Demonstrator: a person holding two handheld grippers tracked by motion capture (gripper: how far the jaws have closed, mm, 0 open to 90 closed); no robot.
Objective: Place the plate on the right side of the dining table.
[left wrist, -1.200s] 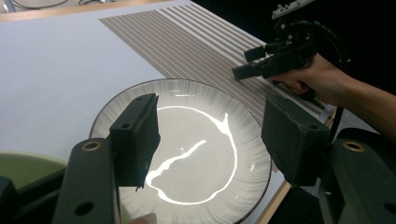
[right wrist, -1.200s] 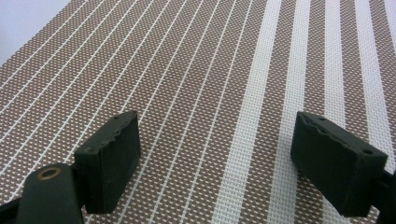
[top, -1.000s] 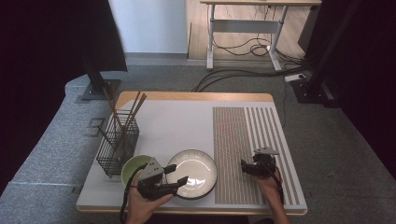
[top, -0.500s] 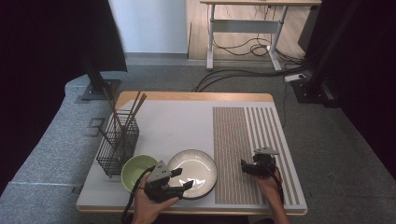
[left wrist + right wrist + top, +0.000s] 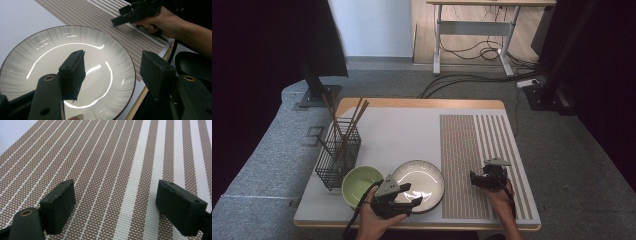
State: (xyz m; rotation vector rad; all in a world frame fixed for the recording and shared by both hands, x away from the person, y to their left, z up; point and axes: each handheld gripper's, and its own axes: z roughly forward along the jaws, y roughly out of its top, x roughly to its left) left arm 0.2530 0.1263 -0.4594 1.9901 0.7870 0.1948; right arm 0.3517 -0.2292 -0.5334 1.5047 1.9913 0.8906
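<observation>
A grey-white ribbed plate (image 5: pixel 422 176) lies near the table's front edge, and it is seen close up as the plate (image 5: pixel 50 55) in the left gripper view. My left gripper (image 5: pixel 410 196) is open at the plate's front rim. In its own view the left gripper (image 5: pixel 113 67) has one jaw over the plate's inside and the other beyond the rim. My right gripper (image 5: pixel 475 180) hovers open over the brown striped placemat (image 5: pixel 472 145). Nothing sits between the jaws of the right gripper (image 5: pixel 115 195) above the placemat (image 5: pixel 105 157).
A light green bowl (image 5: pixel 358 184) stands just left of the plate. Behind it is a black wire basket (image 5: pixel 338 156) holding several chopsticks (image 5: pixel 353 120). The white table top (image 5: pixel 397 135) stretches back from the plate. The other hand's gripper (image 5: pixel 135 11) shows beyond the plate.
My left gripper has shifted right from beside the green bowl to the plate's front rim and turned toward it. The right gripper has stayed put.
</observation>
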